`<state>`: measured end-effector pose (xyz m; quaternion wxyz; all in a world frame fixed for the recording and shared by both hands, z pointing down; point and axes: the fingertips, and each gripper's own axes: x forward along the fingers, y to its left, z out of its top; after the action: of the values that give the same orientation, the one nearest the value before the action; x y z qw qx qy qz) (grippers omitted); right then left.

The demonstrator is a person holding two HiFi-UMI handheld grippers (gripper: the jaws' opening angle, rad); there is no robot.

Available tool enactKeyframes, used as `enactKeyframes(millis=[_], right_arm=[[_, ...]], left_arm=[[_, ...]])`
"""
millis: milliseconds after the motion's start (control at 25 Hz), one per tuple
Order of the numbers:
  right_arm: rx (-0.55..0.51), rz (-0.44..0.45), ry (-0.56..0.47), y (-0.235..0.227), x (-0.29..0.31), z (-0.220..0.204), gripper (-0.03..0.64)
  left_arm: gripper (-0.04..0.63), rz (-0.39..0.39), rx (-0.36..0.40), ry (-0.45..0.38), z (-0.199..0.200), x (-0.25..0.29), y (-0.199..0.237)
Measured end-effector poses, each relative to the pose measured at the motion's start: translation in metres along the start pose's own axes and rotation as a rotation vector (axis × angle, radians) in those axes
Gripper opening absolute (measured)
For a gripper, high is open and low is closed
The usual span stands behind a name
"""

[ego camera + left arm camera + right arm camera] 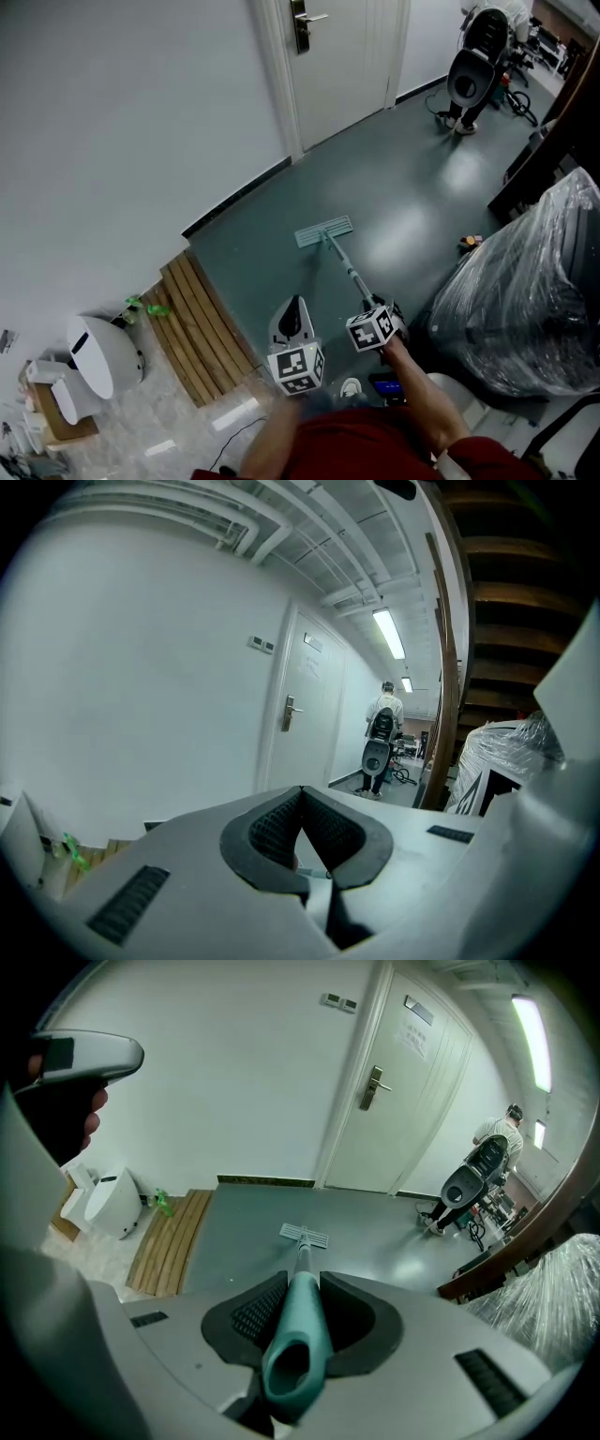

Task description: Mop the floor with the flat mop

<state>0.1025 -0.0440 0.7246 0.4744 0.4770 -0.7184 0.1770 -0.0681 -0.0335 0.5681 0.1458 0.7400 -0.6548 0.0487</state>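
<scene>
The flat mop's pale teal head lies flat on the grey floor, a little out from the white wall. Its handle slants back to my right gripper, which is shut on the handle's teal grip. In the right gripper view the shaft runs straight ahead to the mop head. My left gripper hangs left of the handle, apart from it. Its jaws meet at the tips with nothing between them.
A wooden slat mat lies at the left by the wall, with a green bottle and a white bin beside it. A plastic-wrapped bulk stands at the right. A shut door and a person with equipment are ahead.
</scene>
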Motion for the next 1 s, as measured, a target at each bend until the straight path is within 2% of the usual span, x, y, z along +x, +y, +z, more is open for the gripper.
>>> enactKeyframes(millis=[720, 1000], right_arm=[[0.060, -0.071, 0.035, 0.032, 0.053, 0.135, 0.117], [0.077, -0.080, 0.030, 0.024, 0.076, 0.163, 0.117]], left_arm=[[0.014, -0.056, -0.013, -0.030, 0.060, 0.090, 0.128], [0.014, -0.052, -0.015, -0.023, 0.067, 0.118, 0.141]])
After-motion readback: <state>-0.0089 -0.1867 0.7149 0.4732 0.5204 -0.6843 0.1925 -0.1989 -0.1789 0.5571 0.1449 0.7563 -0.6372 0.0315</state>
